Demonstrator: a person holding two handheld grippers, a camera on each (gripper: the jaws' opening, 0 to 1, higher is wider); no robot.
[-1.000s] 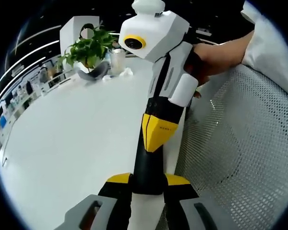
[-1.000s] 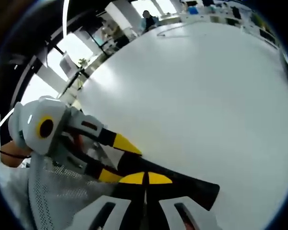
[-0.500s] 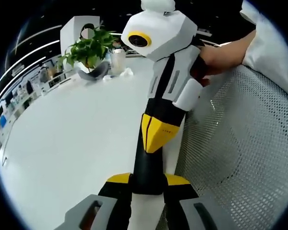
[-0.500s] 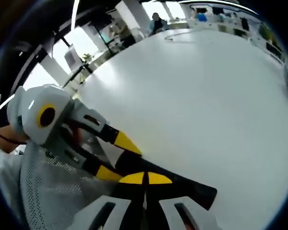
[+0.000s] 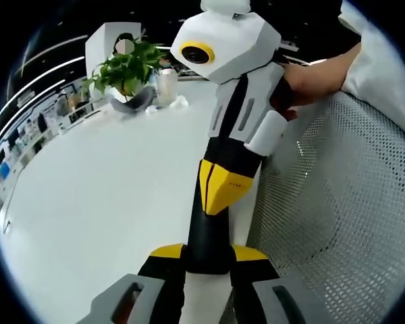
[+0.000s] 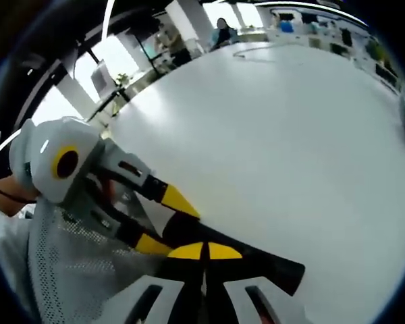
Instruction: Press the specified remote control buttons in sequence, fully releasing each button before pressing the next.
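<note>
Left gripper view: the left claw point(image 5: 208, 255) rises from the bottom edge, its yellow-tipped jaws clenched on the near end of a long black remote point(image 5: 206, 226), one jaw on each side.
Right claw: it comes down from the top of that view, held by a person's hand point(image 5: 310, 74); its yellow tips look closed together and sit on the remote's upper face.
Right gripper view: the right claw point(image 6: 204, 251) shows both yellow tips pressed together with no gap, resting on the dark bar of the remote, which the other claw grasps from the left.
Remote's place: between the two claws, over the edge of the white worktop point(image 5: 108, 202) and just beside a white mesh surface point(image 5: 337, 202). I cannot tell whether it touches the worktop.
Buttons: too dark and too covered to make out, so which one is under the tips cannot be told.
Step in hand: probably a press, or the pause just before lifting off.
Background: a potted plant point(image 5: 125, 71) stands far back on the worktop.
Risk, wrong key: the closed tips are broad against a narrow remote, so a small sideways drift could catch a neighbouring button.
Risk, pivot: the remote is held at one end, so a hard press further along could swing it in the grasp.
Risk, release: a shallow lift may leave the button part-pressed before the next one.
</note>
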